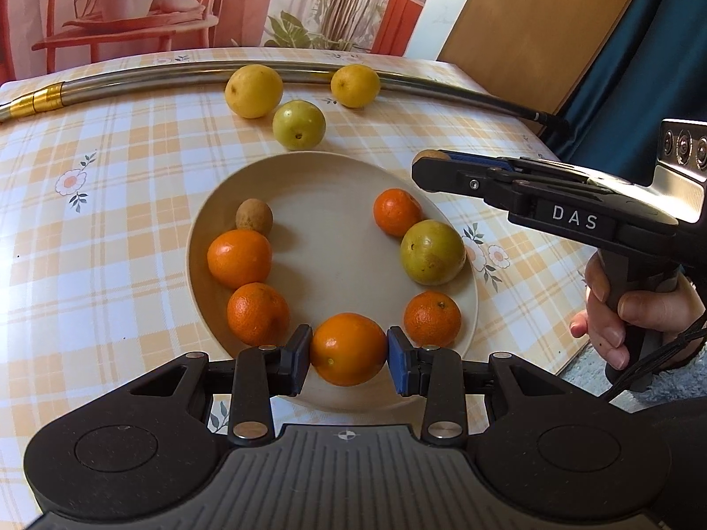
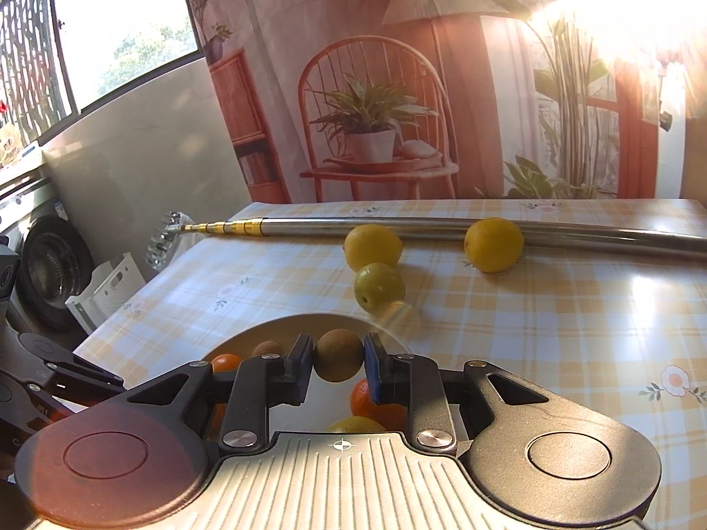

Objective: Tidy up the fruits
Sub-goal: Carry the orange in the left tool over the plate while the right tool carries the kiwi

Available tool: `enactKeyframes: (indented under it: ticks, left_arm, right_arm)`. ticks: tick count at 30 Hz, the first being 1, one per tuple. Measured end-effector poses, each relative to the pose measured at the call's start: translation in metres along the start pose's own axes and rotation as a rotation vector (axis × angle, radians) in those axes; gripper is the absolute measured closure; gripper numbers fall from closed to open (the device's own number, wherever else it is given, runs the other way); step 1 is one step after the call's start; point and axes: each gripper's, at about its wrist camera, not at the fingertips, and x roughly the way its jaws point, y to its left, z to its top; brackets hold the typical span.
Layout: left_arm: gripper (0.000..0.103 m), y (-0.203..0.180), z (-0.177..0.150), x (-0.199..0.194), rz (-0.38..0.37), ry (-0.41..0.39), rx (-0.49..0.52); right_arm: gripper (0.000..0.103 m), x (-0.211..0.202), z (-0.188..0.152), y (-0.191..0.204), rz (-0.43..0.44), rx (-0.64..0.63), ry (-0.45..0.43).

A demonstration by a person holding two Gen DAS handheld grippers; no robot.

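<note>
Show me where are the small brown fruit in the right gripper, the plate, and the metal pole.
small brown fruit (image 2: pixel 339 355): right wrist view, its front face.
plate (image 1: pixel 336 176): left wrist view, far rim.
metal pole (image 2: pixel 309 221): right wrist view, mid shaft.

The left tongs (image 1: pixel 348 350) are matte black with silver rivets, one black pad, one blue, and a ribbed grey base; the right tongs (image 1: pixel 431 161) read "DAS" (white lettering), black cables trailing.
</note>
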Motion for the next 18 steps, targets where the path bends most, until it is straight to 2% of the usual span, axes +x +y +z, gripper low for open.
enactKeyframes:
  ticks: [18]
  left_arm:
    - [0.065, 0.000, -0.002, 0.011, 0.080, 0.052, 0.034]
  right_arm:
    - [0.080, 0.005, -0.003, -0.005, -0.014, 0.015, 0.008]
